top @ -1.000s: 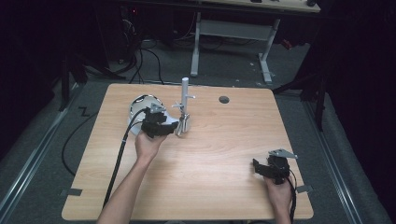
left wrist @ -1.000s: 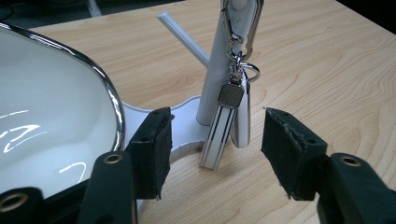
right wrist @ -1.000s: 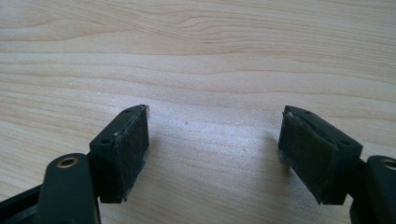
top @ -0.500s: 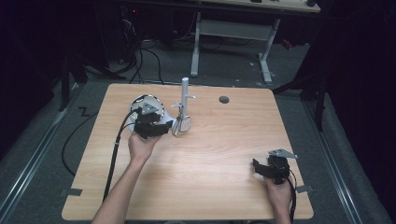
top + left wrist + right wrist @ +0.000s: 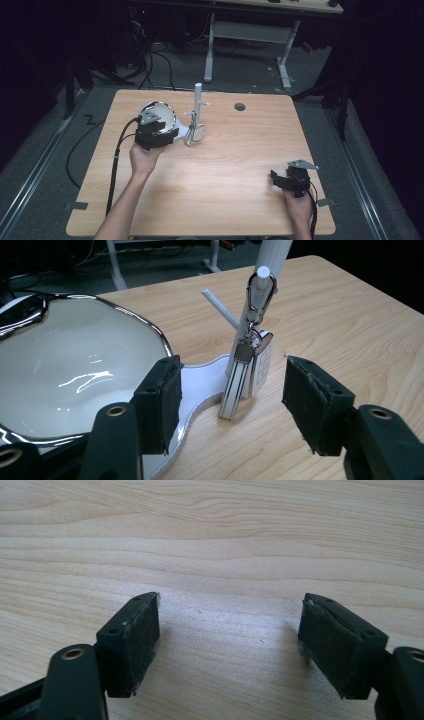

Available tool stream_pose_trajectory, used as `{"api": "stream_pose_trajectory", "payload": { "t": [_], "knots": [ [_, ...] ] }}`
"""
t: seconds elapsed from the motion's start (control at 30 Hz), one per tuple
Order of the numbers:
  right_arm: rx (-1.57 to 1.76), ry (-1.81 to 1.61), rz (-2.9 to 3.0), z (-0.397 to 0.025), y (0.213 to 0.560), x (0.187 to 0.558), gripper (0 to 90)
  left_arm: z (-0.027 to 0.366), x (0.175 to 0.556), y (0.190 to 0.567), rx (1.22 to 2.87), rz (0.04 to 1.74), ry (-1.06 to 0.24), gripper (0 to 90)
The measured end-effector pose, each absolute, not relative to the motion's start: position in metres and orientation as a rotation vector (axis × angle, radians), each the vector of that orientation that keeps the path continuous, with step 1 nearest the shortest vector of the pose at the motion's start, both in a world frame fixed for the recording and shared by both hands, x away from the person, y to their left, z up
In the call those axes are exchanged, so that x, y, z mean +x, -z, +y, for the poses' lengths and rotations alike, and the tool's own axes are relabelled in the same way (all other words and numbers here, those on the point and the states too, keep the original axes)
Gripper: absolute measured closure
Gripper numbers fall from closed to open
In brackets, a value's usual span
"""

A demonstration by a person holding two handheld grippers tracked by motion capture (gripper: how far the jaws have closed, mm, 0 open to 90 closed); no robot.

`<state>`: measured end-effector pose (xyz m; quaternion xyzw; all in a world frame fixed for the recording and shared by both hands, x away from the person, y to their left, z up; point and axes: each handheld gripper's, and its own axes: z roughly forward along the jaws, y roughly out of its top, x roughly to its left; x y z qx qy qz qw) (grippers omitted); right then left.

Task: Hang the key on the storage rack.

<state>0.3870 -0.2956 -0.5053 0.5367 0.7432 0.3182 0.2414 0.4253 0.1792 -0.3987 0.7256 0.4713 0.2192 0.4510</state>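
Observation:
A white car key fob (image 5: 247,375) hangs by a metal clip (image 5: 260,295) from a peg of a white stand (image 5: 198,102); its lower end rests near the stand's flat base (image 5: 202,377). A shiny white bowl (image 5: 65,370) with a chrome rim sits just left of the stand. My left gripper (image 5: 227,405) is open, a short way back from the fob, jaws apart with nothing between them. In the high view the left gripper (image 5: 170,136) sits over the bowl (image 5: 162,112) edge. My right gripper (image 5: 227,640) is open, low over bare wood near the front right (image 5: 280,180).
The wooden table (image 5: 225,165) has a round cable hole (image 5: 240,106) at the back. A black cable (image 5: 117,165) trails from the left gripper off the front left. Dark floor, cables and a desk frame (image 5: 247,35) lie beyond the table.
My left gripper has drawn back to the left, away from the hanging fob, and now sits by the bowl. The right gripper has stayed put.

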Motion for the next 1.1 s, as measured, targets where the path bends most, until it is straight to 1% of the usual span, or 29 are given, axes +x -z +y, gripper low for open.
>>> {"api": "stream_pose_trajectory", "payload": {
  "t": [0.63,1.1],
  "knots": [
    [1.47,-0.87,2.032,-0.295,0.505,0.387,24.6,0.202,0.406,0.397,1.732,1.191,-0.538,41.0],
    [1.47,-0.87,2.032,-0.295,0.505,0.387,24.6,0.215,0.391,0.399,1.72,1.206,-0.532,40.9]
  ]
}}
